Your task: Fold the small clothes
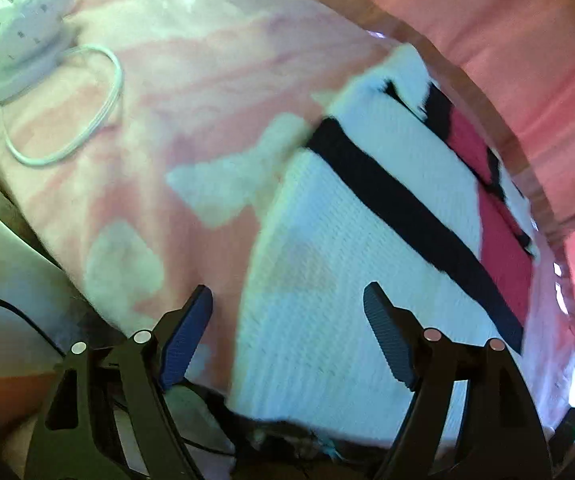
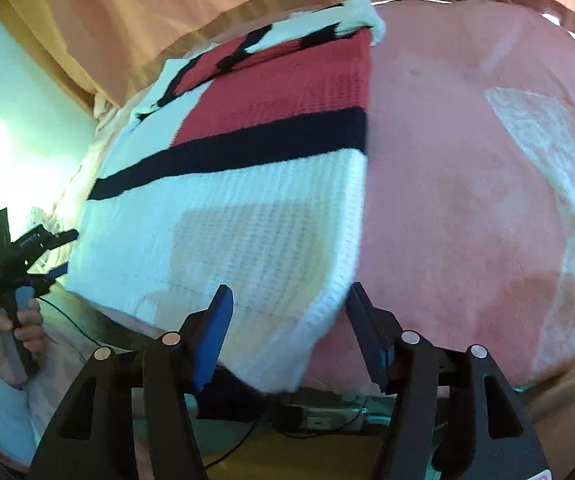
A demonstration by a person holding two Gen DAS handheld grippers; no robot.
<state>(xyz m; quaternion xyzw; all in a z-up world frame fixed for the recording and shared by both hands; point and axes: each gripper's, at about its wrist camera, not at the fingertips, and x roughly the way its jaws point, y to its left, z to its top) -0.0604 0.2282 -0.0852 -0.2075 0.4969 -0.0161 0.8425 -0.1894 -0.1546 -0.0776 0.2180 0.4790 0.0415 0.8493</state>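
Observation:
A knitted sweater (image 2: 247,184), white with a red block and black stripes, lies flat on a pink blanket (image 2: 467,200). It also shows in the left wrist view (image 1: 347,280). My right gripper (image 2: 287,304) is open, its fingers on either side of the sweater's near right corner. My left gripper (image 1: 287,308) is open and empty, just above the sweater's near left edge. The left gripper also shows in the right wrist view (image 2: 27,264), held in a hand at the sweater's left edge.
A white patterned device (image 1: 27,32) with a looped white cable (image 1: 87,112) sits on the blanket at the far left. A wooden bed rail (image 1: 467,96) and pink curtain (image 1: 507,40) run behind the sweater. Cables and a power strip (image 2: 327,420) lie below the bed edge.

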